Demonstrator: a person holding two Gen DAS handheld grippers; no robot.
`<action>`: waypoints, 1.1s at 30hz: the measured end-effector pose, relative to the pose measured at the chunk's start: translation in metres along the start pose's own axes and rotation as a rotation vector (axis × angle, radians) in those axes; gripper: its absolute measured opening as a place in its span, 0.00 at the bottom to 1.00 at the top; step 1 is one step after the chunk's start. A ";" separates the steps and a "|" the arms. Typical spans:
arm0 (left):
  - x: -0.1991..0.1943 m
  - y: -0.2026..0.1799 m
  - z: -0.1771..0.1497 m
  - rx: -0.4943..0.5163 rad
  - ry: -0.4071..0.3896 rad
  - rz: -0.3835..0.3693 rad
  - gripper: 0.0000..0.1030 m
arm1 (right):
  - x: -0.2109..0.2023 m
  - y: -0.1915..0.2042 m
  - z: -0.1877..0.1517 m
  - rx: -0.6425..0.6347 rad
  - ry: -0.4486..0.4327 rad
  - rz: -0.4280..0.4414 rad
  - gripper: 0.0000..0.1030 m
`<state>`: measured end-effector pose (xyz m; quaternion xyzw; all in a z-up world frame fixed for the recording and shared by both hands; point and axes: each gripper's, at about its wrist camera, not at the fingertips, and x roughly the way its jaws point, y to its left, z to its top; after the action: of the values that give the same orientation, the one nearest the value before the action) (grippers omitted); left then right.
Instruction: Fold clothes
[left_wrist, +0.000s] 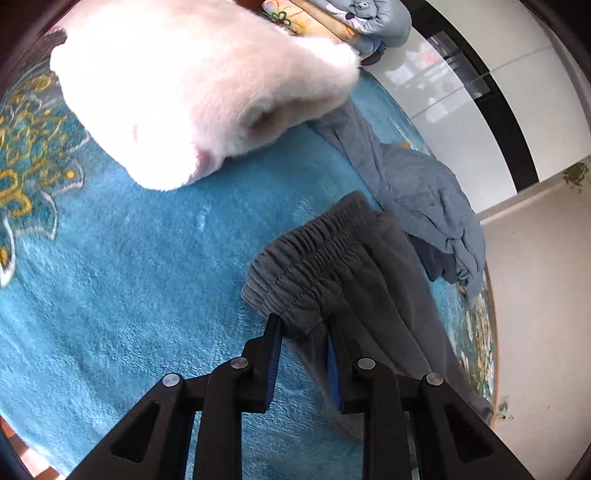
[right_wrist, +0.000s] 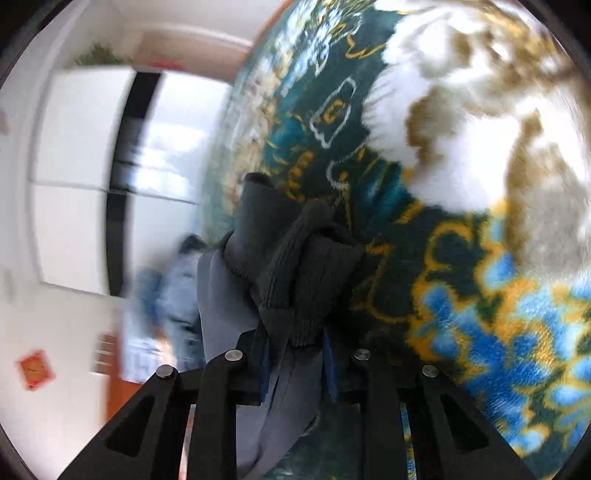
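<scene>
Dark grey sweatpants (left_wrist: 332, 258) lie on a blue plush blanket (left_wrist: 147, 277). My left gripper (left_wrist: 303, 321) is shut on the gathered elastic waistband at its near corner, and the leg runs back under the fingers. In the right wrist view my right gripper (right_wrist: 295, 332) is shut on a bunched ribbed cuff of the same dark grey pants (right_wrist: 306, 273), held up off the patterned blanket (right_wrist: 461, 295). Lighter grey fabric (right_wrist: 229, 314) hangs below the cuff. This view is blurred by motion.
A folded fluffy white-pink garment (left_wrist: 192, 85) lies at the back left. A crumpled blue-grey garment (left_wrist: 424, 192) lies beside the pants near the bed's right edge. Folded floral bedding (left_wrist: 332, 22) sits at the far end. White wardrobe doors (left_wrist: 461, 74) and a wall stand beyond.
</scene>
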<state>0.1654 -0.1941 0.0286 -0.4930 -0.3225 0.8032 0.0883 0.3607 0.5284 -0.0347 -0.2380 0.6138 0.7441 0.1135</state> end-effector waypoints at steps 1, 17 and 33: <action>-0.004 -0.001 0.000 0.010 0.000 0.001 0.27 | 0.000 0.002 0.000 -0.007 -0.005 -0.002 0.25; -0.019 -0.104 -0.032 0.361 -0.010 -0.101 0.53 | -0.033 0.128 -0.053 -0.471 0.003 -0.007 0.41; 0.079 -0.106 -0.080 0.451 0.177 -0.038 0.53 | 0.164 0.143 -0.101 -0.542 0.315 -0.199 0.35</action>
<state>0.1757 -0.0412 0.0101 -0.5233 -0.1353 0.8067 0.2390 0.1754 0.3793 -0.0065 -0.4307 0.3771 0.8197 0.0217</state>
